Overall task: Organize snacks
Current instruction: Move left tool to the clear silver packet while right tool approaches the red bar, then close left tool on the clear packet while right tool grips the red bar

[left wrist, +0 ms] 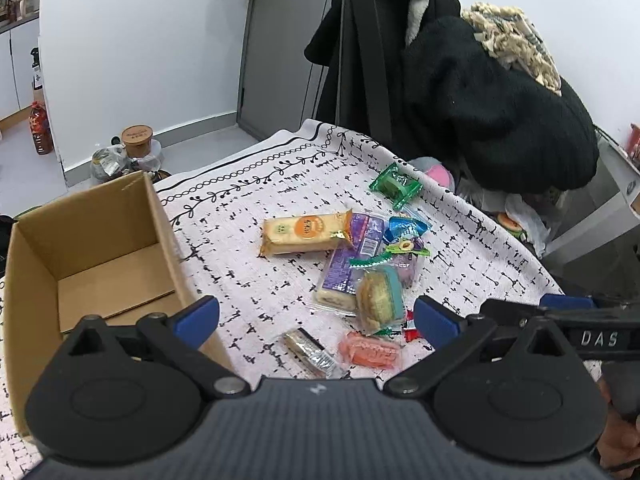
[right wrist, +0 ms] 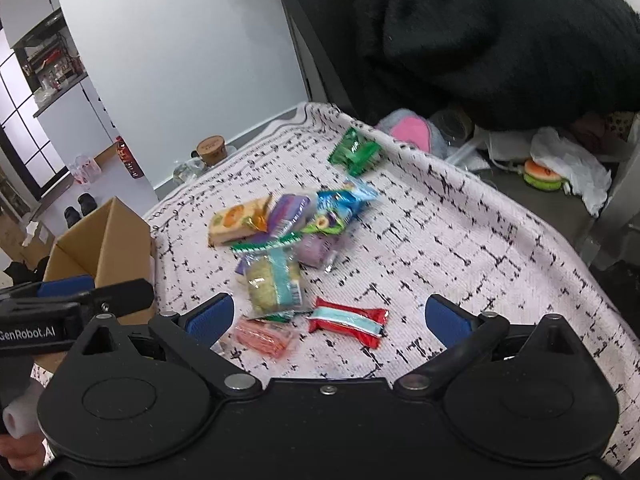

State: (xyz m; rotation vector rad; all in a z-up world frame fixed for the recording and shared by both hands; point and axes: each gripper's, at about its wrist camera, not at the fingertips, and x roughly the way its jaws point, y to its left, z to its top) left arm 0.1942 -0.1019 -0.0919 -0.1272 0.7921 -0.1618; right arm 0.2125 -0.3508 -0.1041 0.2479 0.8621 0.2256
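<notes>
My left gripper (left wrist: 316, 322) is wide open above the near edge of the snack pile, nothing pressed between its pads. Below it lie a silver-brown packet (left wrist: 310, 350) and a pink packet (left wrist: 370, 350). Further off are a teal-edged cake (left wrist: 378, 300), a purple packet (left wrist: 340, 276), a yellow cracker pack (left wrist: 304, 232), a blue packet (left wrist: 408, 228) and a green packet (left wrist: 396, 184). An empty cardboard box (left wrist: 92, 256) stands at the left. My right gripper (right wrist: 330, 320) is also open, hovering over a red packet (right wrist: 348, 322), beside the pink packet (right wrist: 266, 336) and the cake (right wrist: 274, 280).
The snacks lie on a white cloth with black marks (right wrist: 460, 240) over a table. Black coats (left wrist: 480, 100) hang behind the far edge. Plush toys and a plastic bag (right wrist: 568, 164) lie beyond the right edge. Jars (left wrist: 136, 144) stand on the floor at the left.
</notes>
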